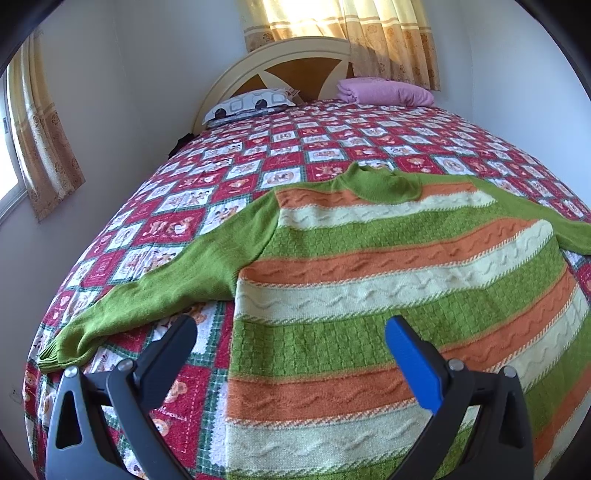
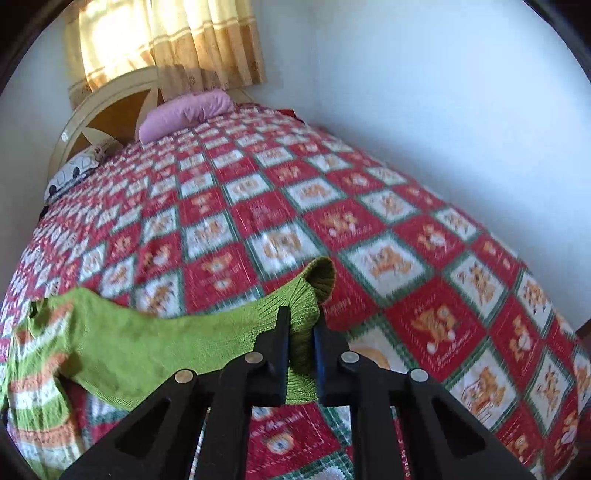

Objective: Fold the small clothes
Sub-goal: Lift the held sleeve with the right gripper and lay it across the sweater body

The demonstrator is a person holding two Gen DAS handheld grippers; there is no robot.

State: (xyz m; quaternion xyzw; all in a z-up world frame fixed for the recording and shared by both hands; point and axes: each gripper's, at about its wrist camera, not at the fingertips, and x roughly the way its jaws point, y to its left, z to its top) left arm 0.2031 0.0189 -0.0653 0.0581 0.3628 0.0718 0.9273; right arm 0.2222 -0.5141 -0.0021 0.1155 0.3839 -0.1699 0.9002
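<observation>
I am pinching the striped sweater's [image 1: 388,280] green sleeve cuff [image 2: 306,306] in the right gripper [image 2: 301,332] near the bed's [image 2: 369,206] foot edge, left gripper [image 1: 291,328] spread above the hem, likely folding the sleeve inward next.

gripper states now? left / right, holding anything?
Left gripper: open, holding nothing, above the striped sweater.
Right gripper: shut on the green sleeve cuff.

You're in a home bedroom: a bed [image 1: 332,147] with patchwork quilt, arched headboard [image 1: 280,70], pillows [image 1: 251,105], and curtained windows [image 1: 343,33].
</observation>
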